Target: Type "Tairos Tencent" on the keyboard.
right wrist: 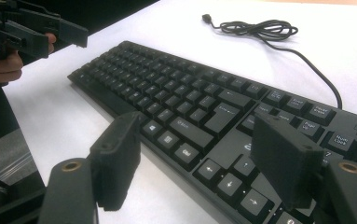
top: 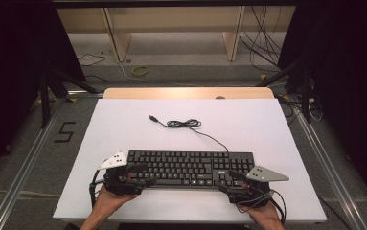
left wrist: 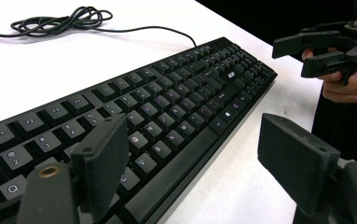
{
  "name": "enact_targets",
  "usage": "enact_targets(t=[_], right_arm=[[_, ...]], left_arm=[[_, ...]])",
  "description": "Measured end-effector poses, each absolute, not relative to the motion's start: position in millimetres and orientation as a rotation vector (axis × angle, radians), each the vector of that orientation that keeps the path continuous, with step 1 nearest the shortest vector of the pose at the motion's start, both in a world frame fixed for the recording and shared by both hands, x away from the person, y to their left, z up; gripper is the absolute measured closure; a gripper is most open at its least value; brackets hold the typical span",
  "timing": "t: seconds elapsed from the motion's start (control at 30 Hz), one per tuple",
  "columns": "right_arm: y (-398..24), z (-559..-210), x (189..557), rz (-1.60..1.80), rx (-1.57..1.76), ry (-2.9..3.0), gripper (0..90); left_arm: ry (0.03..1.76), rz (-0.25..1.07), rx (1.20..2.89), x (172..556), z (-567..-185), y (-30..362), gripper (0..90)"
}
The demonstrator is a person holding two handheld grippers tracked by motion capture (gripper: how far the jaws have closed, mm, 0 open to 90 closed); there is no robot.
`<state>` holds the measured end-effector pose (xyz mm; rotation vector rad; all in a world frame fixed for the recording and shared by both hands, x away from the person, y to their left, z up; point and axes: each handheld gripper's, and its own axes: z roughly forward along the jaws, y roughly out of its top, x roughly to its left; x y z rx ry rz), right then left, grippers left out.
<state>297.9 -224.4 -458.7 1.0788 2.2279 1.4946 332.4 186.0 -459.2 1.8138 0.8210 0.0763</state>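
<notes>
A black keyboard (top: 190, 167) lies flat near the front of the white table (top: 190, 211). Its cable runs back to a loose coil (top: 183, 123) and ends in a USB plug (top: 151, 117). My left gripper (top: 143, 175) hovers at the keyboard's left end, open. In the left gripper view the left gripper (left wrist: 199, 158) has one jaw over the keys (left wrist: 167, 107) and the other past the front edge. My right gripper (top: 226, 181) is at the right end, open. In the right gripper view the right gripper (right wrist: 199, 158) straddles the arrow keys (right wrist: 229, 179). Neither holds anything.
The table's far edge is a wooden strip (top: 188, 93). Beyond it are a wooden shelf frame (top: 171, 28), loose floor cables (top: 262, 43) and dark stand legs (top: 51, 91) at both sides. A "5" mark (top: 65, 131) is on the floor at left.
</notes>
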Motion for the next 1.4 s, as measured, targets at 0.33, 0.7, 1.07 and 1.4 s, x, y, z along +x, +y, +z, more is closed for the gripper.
enact_targets(t=[0.33,0.7,1.07,1.4], right_arm=[[-224,-459,298,1.494,1.075,2.227,34.0],[-221,-458,299,1.493,1.074,2.23,34.1],[-207,-455,305,1.49,1.057,2.255,34.1],[-191,-453,317,1.491,1.051,2.285,34.9]], left_arm=[[0.821,0.076,1.816,332,-459,186,24.4],[0.828,0.075,1.819,333,-460,186,24.3],[0.872,0.096,1.811,336,-460,190,24.7],[0.917,0.113,1.819,339,-462,194,25.8]])
